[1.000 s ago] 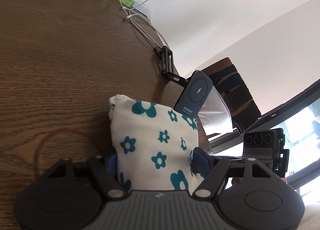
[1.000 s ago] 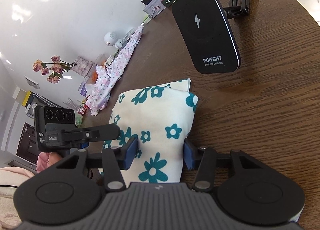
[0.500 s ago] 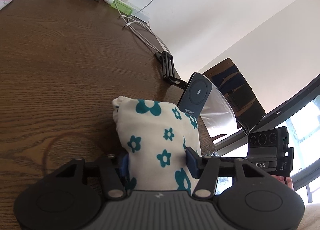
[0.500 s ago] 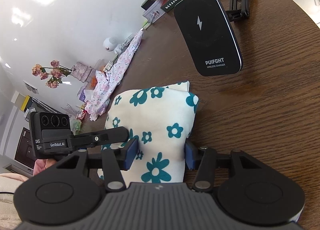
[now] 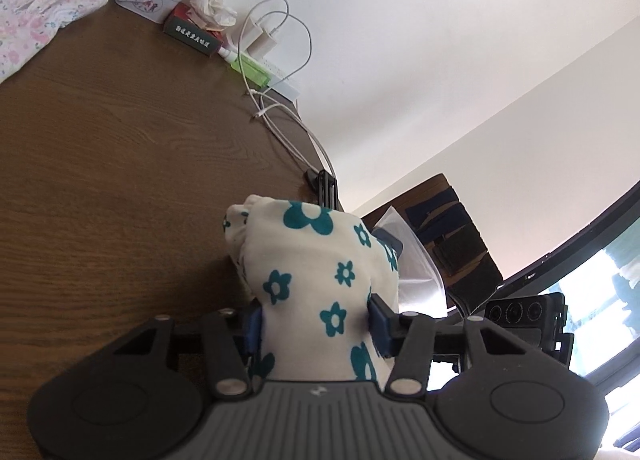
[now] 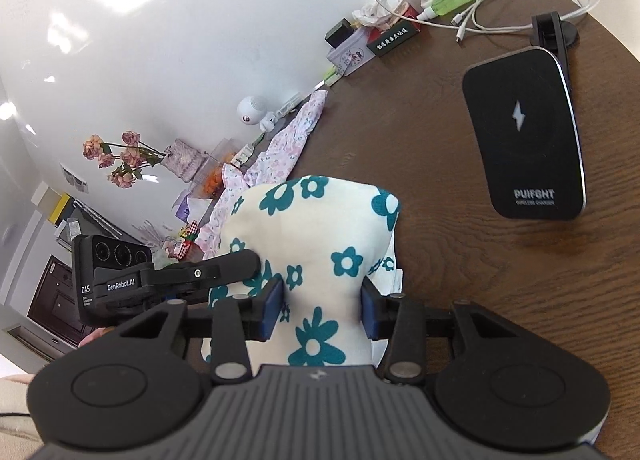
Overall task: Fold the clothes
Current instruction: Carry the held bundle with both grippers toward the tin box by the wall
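The left gripper [image 5: 316,324] has its blue pads [image 5: 379,326] pressed into the sides of a folded cream garment with teal flowers [image 5: 316,260], and its jaws are closing on the cloth. The right gripper [image 6: 322,310] pinches the same bundle [image 6: 316,227] between its own blue pads [image 6: 272,310], jaws likewise closing, the fabric waisted where they squeeze. The bundle stands up out of both grips above the brown wooden table [image 5: 100,163], with its far folded end toward 12 o'clock. In the right wrist view a black wireless charger [image 6: 524,139] on a stand sits at 2 o'clock from the garment, well apart from it, and a pink floral garment [image 6: 276,151] lies at 11 o'clock near the wall. White cables [image 5: 280,111] trail along the table's far edge at 12 o'clock in the left wrist view, near a green-labelled box [image 5: 192,37].
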`<move>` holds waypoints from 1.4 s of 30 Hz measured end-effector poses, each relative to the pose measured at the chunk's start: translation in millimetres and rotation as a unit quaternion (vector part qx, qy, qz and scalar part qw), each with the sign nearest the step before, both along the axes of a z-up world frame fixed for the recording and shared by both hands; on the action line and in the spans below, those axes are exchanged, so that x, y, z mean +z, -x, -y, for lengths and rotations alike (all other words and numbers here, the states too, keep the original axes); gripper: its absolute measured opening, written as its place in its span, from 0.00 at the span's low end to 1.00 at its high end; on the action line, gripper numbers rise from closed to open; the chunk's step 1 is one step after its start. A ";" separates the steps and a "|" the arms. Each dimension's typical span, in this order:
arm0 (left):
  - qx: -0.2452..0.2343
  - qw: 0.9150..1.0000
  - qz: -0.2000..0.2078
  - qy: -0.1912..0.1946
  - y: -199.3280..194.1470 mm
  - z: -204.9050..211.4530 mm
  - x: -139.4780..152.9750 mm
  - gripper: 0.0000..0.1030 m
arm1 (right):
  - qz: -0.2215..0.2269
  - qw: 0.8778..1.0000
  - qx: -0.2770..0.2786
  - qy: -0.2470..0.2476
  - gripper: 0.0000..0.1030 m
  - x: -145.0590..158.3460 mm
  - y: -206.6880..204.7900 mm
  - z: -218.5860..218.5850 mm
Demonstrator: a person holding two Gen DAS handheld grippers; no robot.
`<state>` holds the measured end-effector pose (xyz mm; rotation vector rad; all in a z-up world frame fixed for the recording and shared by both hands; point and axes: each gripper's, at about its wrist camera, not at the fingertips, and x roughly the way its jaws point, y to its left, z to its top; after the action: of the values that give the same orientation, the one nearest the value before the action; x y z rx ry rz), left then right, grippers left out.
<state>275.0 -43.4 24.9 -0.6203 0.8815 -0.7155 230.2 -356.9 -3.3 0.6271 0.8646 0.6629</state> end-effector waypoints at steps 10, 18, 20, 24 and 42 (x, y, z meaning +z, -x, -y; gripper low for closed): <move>0.025 0.999 0.014 0.036 -95.4 -32.3 44.0 0.48 | 0.036 0.998 -0.041 0.024 0.38 47.6 -71.5 -33.3; 0.038 0.995 -0.003 0.092 -207.8 -20.7 46.0 0.48 | 0.049 0.993 -0.089 0.068 0.38 84.7 -169.5 -49.6; 0.040 0.993 -0.008 0.109 -237.9 -15.8 41.1 0.48 | 0.048 0.991 -0.101 0.080 0.38 90.1 -195.0 -49.5; 0.055 0.992 -0.037 0.112 -295.9 -20.1 11.8 0.48 | 0.027 0.986 -0.121 0.110 0.38 83.4 -254.2 -56.4; 0.127 0.985 -0.103 0.048 -372.6 -71.7 -76.5 0.49 | -0.043 0.979 -0.112 0.166 0.38 -6.6 -388.1 -122.5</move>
<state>647.7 28.3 -51.6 -0.8869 0.9406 -0.4714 618.3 -234.4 -9.9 0.4447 0.9436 0.2804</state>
